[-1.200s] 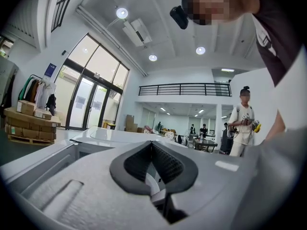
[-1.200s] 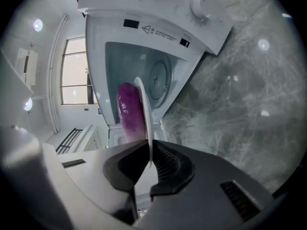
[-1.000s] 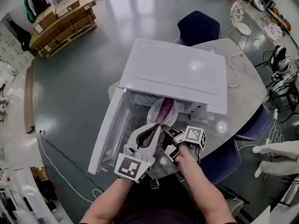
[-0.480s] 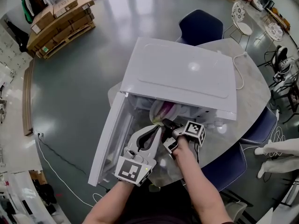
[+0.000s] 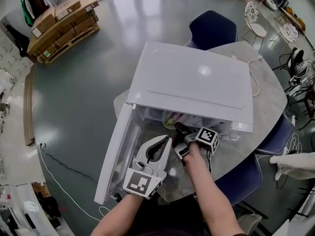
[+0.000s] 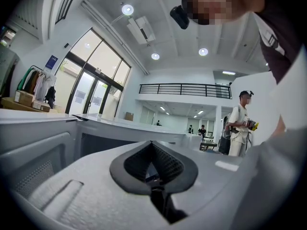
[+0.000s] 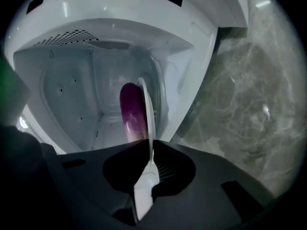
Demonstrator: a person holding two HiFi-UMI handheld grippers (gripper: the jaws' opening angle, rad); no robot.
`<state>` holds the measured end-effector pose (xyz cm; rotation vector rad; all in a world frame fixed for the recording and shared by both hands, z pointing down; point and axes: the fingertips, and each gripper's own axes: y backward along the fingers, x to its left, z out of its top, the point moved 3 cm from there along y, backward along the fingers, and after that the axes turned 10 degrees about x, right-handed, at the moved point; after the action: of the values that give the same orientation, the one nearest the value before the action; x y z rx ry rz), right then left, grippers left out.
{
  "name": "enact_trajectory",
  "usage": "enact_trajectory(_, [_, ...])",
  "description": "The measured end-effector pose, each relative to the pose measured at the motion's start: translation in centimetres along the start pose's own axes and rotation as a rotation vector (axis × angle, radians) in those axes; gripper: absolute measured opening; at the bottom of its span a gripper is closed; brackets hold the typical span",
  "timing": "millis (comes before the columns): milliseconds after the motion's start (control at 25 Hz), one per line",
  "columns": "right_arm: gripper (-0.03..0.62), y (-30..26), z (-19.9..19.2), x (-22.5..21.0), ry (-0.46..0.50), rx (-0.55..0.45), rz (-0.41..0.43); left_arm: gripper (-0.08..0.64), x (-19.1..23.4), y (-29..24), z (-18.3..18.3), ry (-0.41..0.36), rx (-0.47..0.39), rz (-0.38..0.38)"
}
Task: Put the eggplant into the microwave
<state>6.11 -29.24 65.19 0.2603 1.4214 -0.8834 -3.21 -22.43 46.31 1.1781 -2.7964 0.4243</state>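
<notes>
The white microwave [image 5: 192, 82] stands on the marble table, its door [image 5: 115, 151] swung open to the left. My right gripper [image 5: 181, 132] reaches into the opening, shut on the rim of a white plate [image 7: 148, 111]. The purple eggplant [image 7: 130, 109] lies on that plate, inside the microwave cavity [image 7: 72, 90]. From the head view only a sliver of the eggplant [image 5: 173, 118] shows under the microwave's top. My left gripper [image 5: 166, 142] hovers in front of the opening beside the door, shut with nothing in it; its joined tips [image 6: 152, 143] show in the left gripper view.
The marble table [image 7: 240, 104] runs on to the right of the microwave. A white cable [image 5: 256, 85] trails off the microwave's back. Blue chairs [image 5: 210, 27] stand around the table. Pallets of cardboard boxes [image 5: 61, 21] sit far off on the floor.
My right gripper has carried the plate and eggplant forward into the cavity, so most of the eggplant is now hidden under the microwave's top. The left gripper shifted slightly.
</notes>
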Motion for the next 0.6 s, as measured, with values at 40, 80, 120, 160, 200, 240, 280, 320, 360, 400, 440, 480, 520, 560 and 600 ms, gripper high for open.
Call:
enact_trajectory(40, [0.023, -0.1, 0.1, 0.1, 0.004, -0.010, 0.008, 0.008, 0.1, -0.1, -0.1, 0.002, 0.002, -0.001])
enact_trajectory(80, [0.023, -0.1, 0.2, 0.2, 0.011, -0.017, 0.013, 0.006, 0.2, -0.1, -0.1, -0.003, 0.003, -0.003])
enact_trajectory(120, [0.023, -0.2, 0.3, 0.3, 0.021, -0.020, 0.015, 0.006, 0.3, -0.2, -0.2, -0.008, 0.003, -0.004])
enact_trajectory(160, [0.023, -0.2, 0.3, 0.4, 0.031, -0.021, 0.016, 0.007, 0.4, -0.3, -0.2, -0.010, 0.003, -0.005])
enact_trajectory(200, [0.025, -0.3, 0.4, 0.4, 0.039, -0.021, 0.018, 0.007, 0.5, -0.4, -0.2, -0.011, 0.002, -0.006])
enact_trajectory(240, [0.044, -0.3, 0.4, 0.4, 0.044, -0.022, 0.022, 0.006, 0.5, -0.5, -0.2, -0.010, 0.002, -0.007])
enact_trajectory(280, [0.068, -0.3, 0.4, 0.5, 0.044, -0.022, 0.027, 0.006, 0.6, -0.6, -0.3, -0.009, 0.004, -0.008])
enact_trajectory(320, [0.083, -0.3, 0.4, 0.5, 0.043, -0.022, 0.030, 0.006, 0.6, -0.7, -0.3, -0.008, 0.006, -0.008])
enact_trajectory(360, [0.087, -0.2, 0.3, 0.5, 0.043, -0.021, 0.031, 0.006, 0.5, -0.8, -0.3, -0.007, 0.008, -0.010])
enact_trajectory(400, [0.089, 0.0, 0.3, 0.5, 0.044, -0.022, 0.028, 0.007, 0.5, -0.9, -0.3, -0.006, 0.009, -0.011])
enact_trajectory(440, [0.091, 0.3, 0.2, 0.4, 0.043, -0.024, 0.023, 0.008, 0.4, -1.0, -0.3, -0.006, 0.009, -0.013])
enact_trajectory(480, [0.091, 0.6, 0.0, 0.3, 0.040, -0.029, 0.017, 0.006, 0.3, -1.1, -0.3, -0.006, 0.011, -0.014])
enact_trajectory(520, [0.091, 0.9, -0.2, 0.2, 0.034, -0.035, 0.010, 0.006, 0.3, -1.1, -0.3, -0.006, 0.011, -0.016])
enact_trajectory(560, [0.091, 1.2, -0.4, 0.1, 0.025, -0.041, 0.004, 0.006, 0.3, -1.1, -0.3, -0.006, 0.012, -0.017])
enact_trajectory(600, [0.091, 1.4, -0.6, -0.1, 0.017, -0.049, 0.002, 0.006, 0.2, -1.1, -0.3, -0.006, 0.013, -0.019])
